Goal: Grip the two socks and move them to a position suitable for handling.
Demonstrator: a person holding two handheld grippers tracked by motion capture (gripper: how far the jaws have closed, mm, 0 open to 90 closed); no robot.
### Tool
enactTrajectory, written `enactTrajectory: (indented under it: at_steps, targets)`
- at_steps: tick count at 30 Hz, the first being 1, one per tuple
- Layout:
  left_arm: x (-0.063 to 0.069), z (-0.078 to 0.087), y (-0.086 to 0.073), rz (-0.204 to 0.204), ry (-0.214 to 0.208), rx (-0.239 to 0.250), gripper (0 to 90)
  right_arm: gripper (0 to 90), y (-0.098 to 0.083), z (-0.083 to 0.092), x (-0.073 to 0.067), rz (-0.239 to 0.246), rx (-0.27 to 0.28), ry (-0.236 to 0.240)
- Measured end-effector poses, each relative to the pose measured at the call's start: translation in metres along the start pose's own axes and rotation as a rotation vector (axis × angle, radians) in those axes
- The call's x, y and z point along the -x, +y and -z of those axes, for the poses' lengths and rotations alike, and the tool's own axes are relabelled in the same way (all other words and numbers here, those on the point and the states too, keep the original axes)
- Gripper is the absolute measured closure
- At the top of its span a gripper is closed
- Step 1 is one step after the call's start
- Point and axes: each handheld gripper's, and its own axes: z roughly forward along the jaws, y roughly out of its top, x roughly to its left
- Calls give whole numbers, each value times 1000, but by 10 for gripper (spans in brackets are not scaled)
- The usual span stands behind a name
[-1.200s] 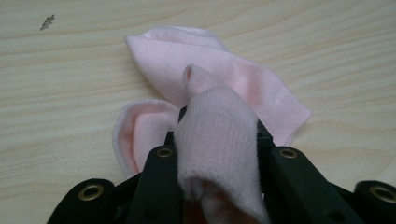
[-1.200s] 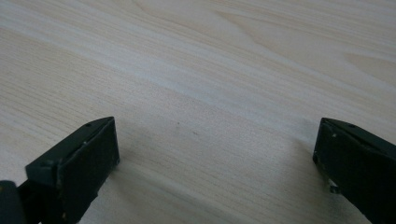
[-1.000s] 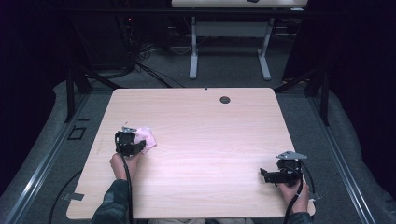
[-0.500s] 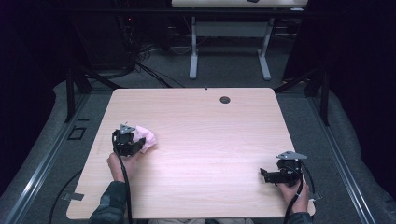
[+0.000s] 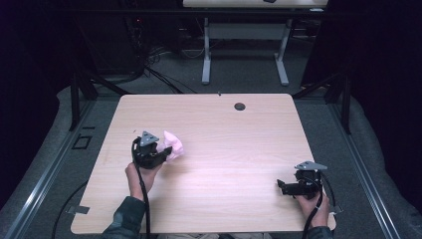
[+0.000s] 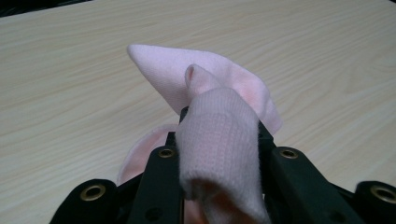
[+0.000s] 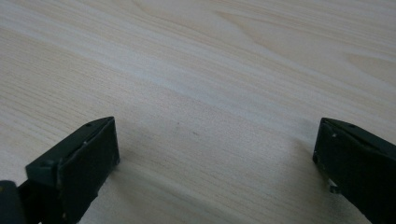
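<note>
Pink sock (image 6: pixel 219 140) soft, floppy; left gripper (image 5: pixel 161 150) clamps bunched middle, toe droops twelve o'clock; right gripper (image 7: pixel 215 154) gapes empty.

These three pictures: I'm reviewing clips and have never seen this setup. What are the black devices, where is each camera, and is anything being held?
A person sits at a wooden table and holds a hand-operated tool with two black jaws in each hand. The wide picture comes from a camera above, looking down and forward; the forearms enter from the bottom. There the left gripper is at the left, the right gripper near the table's right front corner. The other two pictures come from cameras riding on the tools, looking along their jaws. The left gripper's jaws are closed on a soft pink cloth, perhaps a sock, bunched between them. The right gripper has its jaws wide apart with only bare wood between them.
</note>
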Motion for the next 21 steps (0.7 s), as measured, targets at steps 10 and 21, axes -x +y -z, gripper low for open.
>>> enactTrajectory:
  at_steps: [10,21]
  targets:
    - [55,-25,3,-73,-157,-36,737,0,0,0,0,-1,2,-1]
    - [101,-63,-15,-94,-287,-148,725,0,0,0,0,-1,2,0]
